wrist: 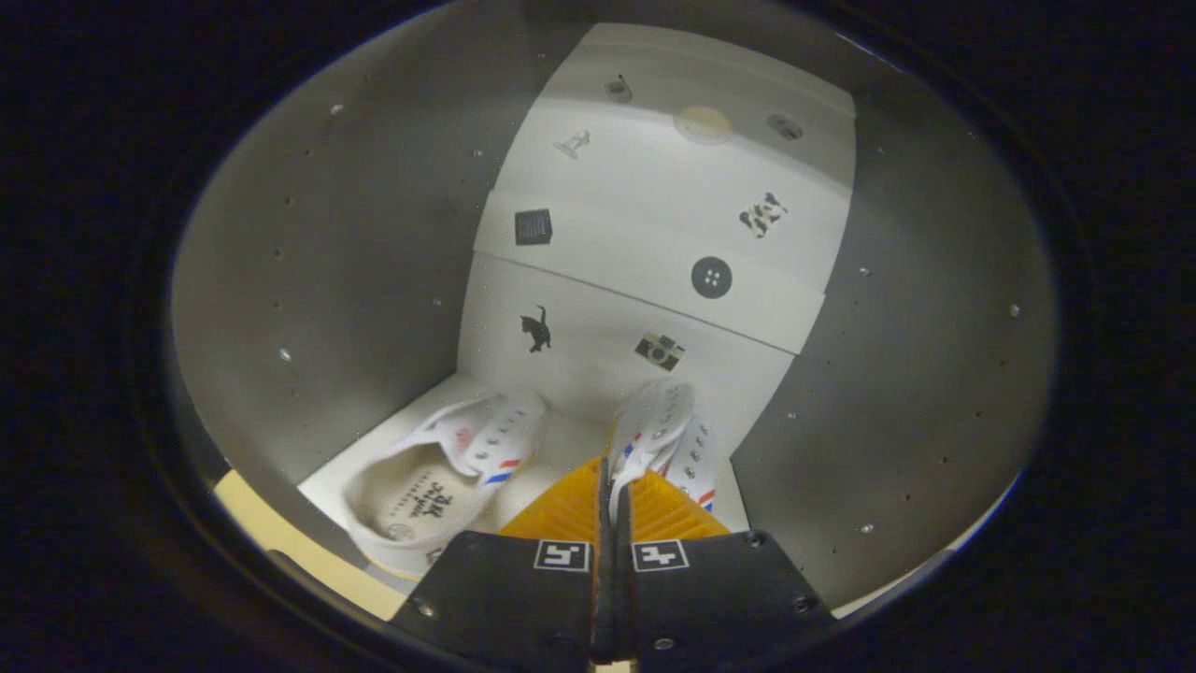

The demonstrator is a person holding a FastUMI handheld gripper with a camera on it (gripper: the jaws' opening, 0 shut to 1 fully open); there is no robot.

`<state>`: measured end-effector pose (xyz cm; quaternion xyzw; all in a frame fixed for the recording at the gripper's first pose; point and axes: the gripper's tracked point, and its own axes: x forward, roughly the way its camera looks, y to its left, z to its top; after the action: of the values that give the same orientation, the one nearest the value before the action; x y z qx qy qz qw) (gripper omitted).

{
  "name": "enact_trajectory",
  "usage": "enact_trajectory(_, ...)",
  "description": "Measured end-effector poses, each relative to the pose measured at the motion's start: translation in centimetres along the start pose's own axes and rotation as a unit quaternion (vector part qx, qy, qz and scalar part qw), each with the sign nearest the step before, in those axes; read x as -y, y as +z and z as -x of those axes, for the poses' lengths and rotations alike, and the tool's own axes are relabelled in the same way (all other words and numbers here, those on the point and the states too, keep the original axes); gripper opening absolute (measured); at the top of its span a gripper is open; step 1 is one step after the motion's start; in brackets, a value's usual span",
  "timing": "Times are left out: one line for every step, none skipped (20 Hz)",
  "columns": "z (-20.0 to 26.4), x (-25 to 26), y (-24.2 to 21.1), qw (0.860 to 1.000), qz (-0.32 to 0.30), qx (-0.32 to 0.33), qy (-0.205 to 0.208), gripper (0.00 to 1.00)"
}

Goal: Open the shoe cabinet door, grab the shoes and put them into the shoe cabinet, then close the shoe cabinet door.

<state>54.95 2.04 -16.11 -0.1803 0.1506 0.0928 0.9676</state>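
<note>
The tongs [612, 509] reached into the shoe cabinet [327, 280], their two orange ribbed fingers [561, 509] drawn almost together and pinching the thin edge of a white shoe [663, 435] between them. That shoe stood tilted, its upper with a row of metal eyelets rising just ahead of the fingertips, and a red and blue stripe showed on its side to the right of the fingers. Whether its sole rested on the cabinet floor could not be told, since the fingers covered its lower part.

A second white shoe [439, 477] lay on the pale cabinet floor [561, 444] to the left of the tongs, apart from the held one, with its opening turned toward the tongs so that the printed insole showed. It carried the same red and blue stripe on the side nearest the fingers.

Beyond both shoes stood the white back panel [654, 215] of the cabinet, set with small stickers: a black cat [535, 329] and a little camera [660, 350] lower down, a dark round button [711, 278] and a dark square [533, 226] above them. Grey side walls with rows of small holes closed in on the left and the right [916, 355] of the tongs.
</note>
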Motion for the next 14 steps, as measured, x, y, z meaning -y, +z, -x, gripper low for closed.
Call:
enact_trajectory(-0.7, 0.1, -0.4, 1.000, 0.007, -0.002, 0.000, 0.03)
enact_trajectory(-1.3, 0.3, -1.0, 1.000, 0.012, -0.007, -0.001, 0.03)
enact_trajectory(-1.8, 0.2, -1.8, 1.000, 0.010, -0.016, -0.001, 0.03)
enact_trajectory(-2.2, 0.2, -2.2, 1.000, 0.007, -0.019, -0.002, 0.04)
enact_trajectory(-2.4, 0.1, -2.2, 1.000, 0.002, -0.017, -0.001, 0.04)
enact_trajectory(-2.4, -0.1, -2.0, 1.000, -0.001, -0.014, 0.003, 0.04)
enact_trajectory(-2.5, -0.1, -2.2, 1.000, -0.003, -0.014, 0.003, 0.04)
enact_trajectory(-2.5, -0.1, -2.2, 1.000, 0.000, -0.011, 0.002, 0.04)
enact_trajectory(-2.5, 0.1, -2.2, 1.000, 0.007, -0.007, -0.006, 0.05)
enact_trajectory(-2.5, 0.2, -2.2, 1.000, 0.015, -0.005, -0.012, 0.09)
enact_trajectory(-2.3, 0.3, -2.2, 1.000, 0.023, -0.005, -0.015, 0.11)
enact_trajectory(-2.3, 0.4, -2.3, 1.000, 0.024, -0.006, -0.020, 0.11)
enact_trajectory(-2.1, 0.4, -2.3, 1.000, 0.017, -0.006, -0.024, 0.12)
enact_trajectory(-1.9, 0.0, -2.3, 1.000, 0.009, -0.009, -0.018, 0.16)
